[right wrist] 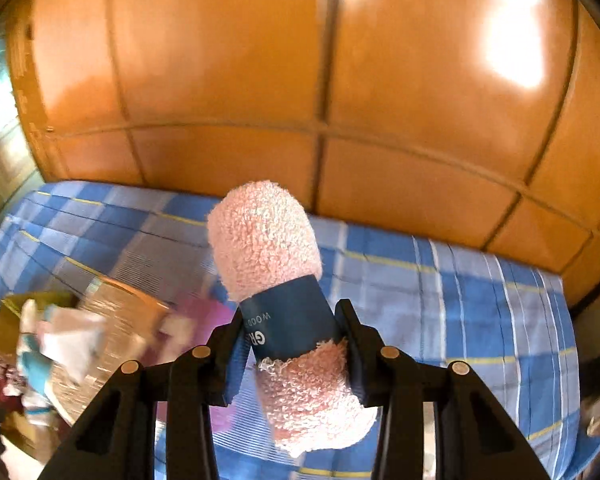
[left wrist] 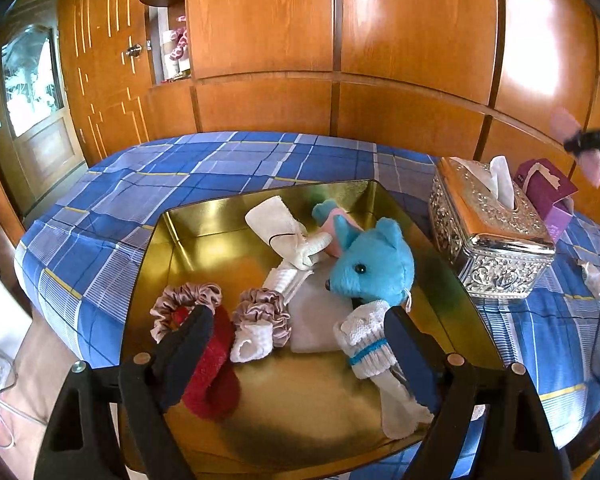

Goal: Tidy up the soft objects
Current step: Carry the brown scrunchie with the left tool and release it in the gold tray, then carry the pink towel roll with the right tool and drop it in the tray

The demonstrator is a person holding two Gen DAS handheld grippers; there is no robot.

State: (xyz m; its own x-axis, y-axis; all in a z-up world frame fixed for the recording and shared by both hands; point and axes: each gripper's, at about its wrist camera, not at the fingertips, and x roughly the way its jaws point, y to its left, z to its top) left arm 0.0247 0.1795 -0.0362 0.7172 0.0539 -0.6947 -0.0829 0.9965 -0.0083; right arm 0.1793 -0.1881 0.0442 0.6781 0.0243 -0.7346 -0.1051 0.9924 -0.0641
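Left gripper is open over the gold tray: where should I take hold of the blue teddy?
Grip the blue teddy across its round head, coming down from above with the left gripper. The head stands highest in the gold tray, clear of the white socks lying over its body.

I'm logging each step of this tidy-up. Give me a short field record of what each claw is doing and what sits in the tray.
surface: bed with blue checked sheet
tray: gold tray on the bed
in tray: blue stuffed toy, red scrunchie, two pink scrunchies, white cloths
beside tray: silver tissue box
left claw: open, above the tray, holding nothing
right claw: shut on pink rolled towel with dark band, held above the bed
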